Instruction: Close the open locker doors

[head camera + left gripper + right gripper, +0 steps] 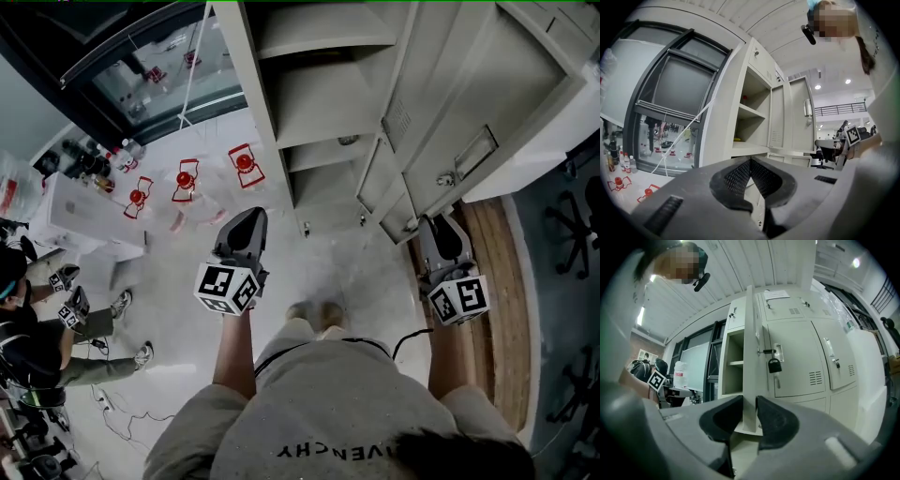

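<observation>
A bank of beige lockers (319,103) stands in front of me with several shelves exposed. A tall open door (487,103) swings out at the right, with a smaller open door (380,173) below it. My right gripper (439,230) is at the tall door's free edge. In the right gripper view that door (750,348) is seen edge-on, its black padlock (774,365) hanging from the hasp, and the right gripper (749,405) is shut on the edge. My left gripper (244,230) hovers before the open compartments; in its own view the left gripper (750,161) is shut and holds nothing.
Red-marked objects (187,178) lie on the white floor at the left by a glass wall. People (37,347) sit at the far left. A wooden strip (497,281) and office chairs (572,225) are at the right. A cable (412,337) runs by my feet.
</observation>
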### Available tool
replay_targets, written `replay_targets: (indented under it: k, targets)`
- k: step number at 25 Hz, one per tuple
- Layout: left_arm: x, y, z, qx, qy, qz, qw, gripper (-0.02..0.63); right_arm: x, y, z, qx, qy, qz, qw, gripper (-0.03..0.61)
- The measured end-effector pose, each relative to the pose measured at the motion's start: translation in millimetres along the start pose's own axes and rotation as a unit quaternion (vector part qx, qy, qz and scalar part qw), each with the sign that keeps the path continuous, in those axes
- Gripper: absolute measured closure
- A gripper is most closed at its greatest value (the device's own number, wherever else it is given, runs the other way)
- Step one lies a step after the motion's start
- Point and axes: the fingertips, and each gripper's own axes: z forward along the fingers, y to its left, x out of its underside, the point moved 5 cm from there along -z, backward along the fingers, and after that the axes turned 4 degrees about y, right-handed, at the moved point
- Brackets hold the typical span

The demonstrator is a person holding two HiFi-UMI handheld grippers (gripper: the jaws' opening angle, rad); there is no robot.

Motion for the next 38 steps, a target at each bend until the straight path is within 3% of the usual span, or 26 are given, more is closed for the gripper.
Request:
replay_targets:
  k: [13,32,38]
  targets:
    - [-12,51,-9,0.001,-0.006,-0.007,1.0,0.615,1,60,33,0.004,0.008,-0.008,1.0,0.469]
    - [-6,69,4,0.014,-0.003,-0.019,0.9997,0.615,-1,129,100,0.018,0.0,0.003,1.0,0.443]
    - [-3,78,-2,0.004,-0.001,-0.023,0.9997,0.615,1,146,128,0.0,0.006,0.004,1.0,0.442]
